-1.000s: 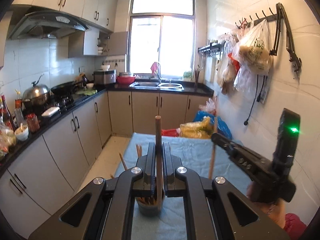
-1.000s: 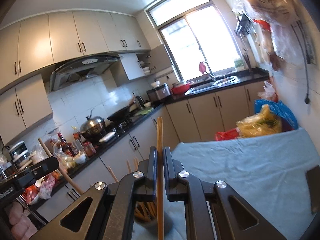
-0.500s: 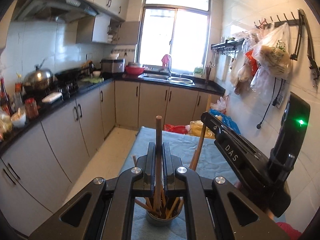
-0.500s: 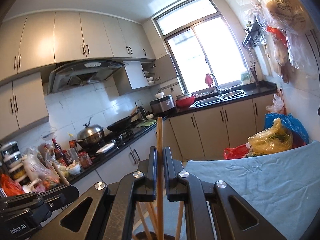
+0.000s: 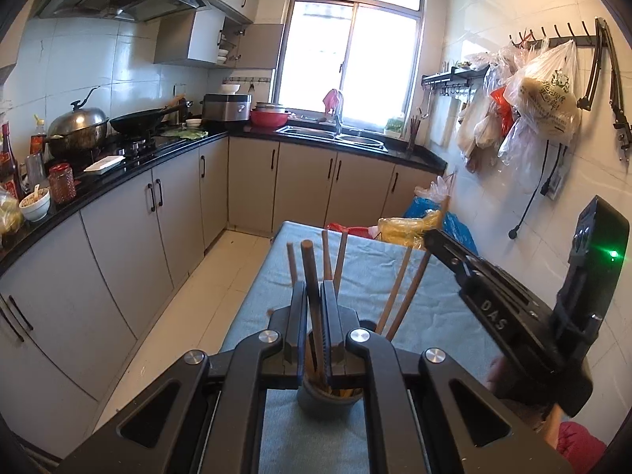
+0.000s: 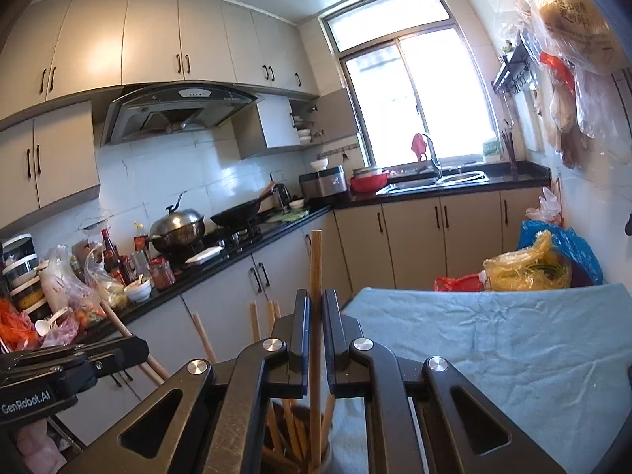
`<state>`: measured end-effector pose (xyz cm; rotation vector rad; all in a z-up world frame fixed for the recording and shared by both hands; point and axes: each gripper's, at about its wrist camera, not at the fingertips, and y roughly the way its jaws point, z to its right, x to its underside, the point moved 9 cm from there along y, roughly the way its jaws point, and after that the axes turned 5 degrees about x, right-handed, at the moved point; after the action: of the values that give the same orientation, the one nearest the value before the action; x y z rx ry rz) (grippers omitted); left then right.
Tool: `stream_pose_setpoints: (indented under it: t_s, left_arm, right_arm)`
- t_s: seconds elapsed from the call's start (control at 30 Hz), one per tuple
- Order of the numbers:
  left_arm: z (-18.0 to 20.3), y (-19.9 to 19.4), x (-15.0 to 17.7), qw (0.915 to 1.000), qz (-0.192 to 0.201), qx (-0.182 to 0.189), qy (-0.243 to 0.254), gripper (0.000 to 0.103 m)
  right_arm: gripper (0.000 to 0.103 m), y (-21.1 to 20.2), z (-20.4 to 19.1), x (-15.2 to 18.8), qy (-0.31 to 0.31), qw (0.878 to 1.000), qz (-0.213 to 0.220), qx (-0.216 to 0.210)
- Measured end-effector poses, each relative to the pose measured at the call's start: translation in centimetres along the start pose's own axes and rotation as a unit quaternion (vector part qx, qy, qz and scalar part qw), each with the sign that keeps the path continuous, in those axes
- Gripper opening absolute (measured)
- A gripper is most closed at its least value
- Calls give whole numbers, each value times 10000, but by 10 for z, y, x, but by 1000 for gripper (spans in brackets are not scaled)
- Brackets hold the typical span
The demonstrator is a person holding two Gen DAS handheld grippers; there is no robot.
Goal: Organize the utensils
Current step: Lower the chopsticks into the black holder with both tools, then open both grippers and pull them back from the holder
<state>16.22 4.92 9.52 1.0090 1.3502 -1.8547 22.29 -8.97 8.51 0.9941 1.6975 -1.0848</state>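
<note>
Wooden chopsticks (image 5: 312,276) lower (both), cup (image 5: 330,397) nearer

Two hand-held grippers are in view, the left hand-held gripper (image 5: 315,308) and the right hand-held gripper (image 6: 315,316), each clamping one wooden chopstick: a dark chopstick (image 5: 310,272) in the left, a pale chopstick (image 6: 315,272) in the right. One grey utensil cup (image 5: 330,399) stands on the bench (image 5: 367,272). At least five more chopsticks (image 5: 395,296) lean in it. One blue cloth (image 6: 493,339) covers the bench.
</note>
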Motion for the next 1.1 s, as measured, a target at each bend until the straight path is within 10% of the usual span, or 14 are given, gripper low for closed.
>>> stream_pose_setpoints:
  t_s: [0.3, 0.63, 1.1]
  left_arm:
    - [0, -1, 13, 9998, -140, -97, -67, 6]
    - [6, -21, 8, 9998, -31, -67, -167, 8]
    - [5, -87, 58, 9967, 387, -706, -73, 46]
  right_arm:
    - [8, 0, 6, 27, 128, 9973, -713, -146]
    - [21, -41, 5, 8, 284, 9975, -535, -362]
    - [65, -133, 25, 32, 170, 9994, -310, 26]
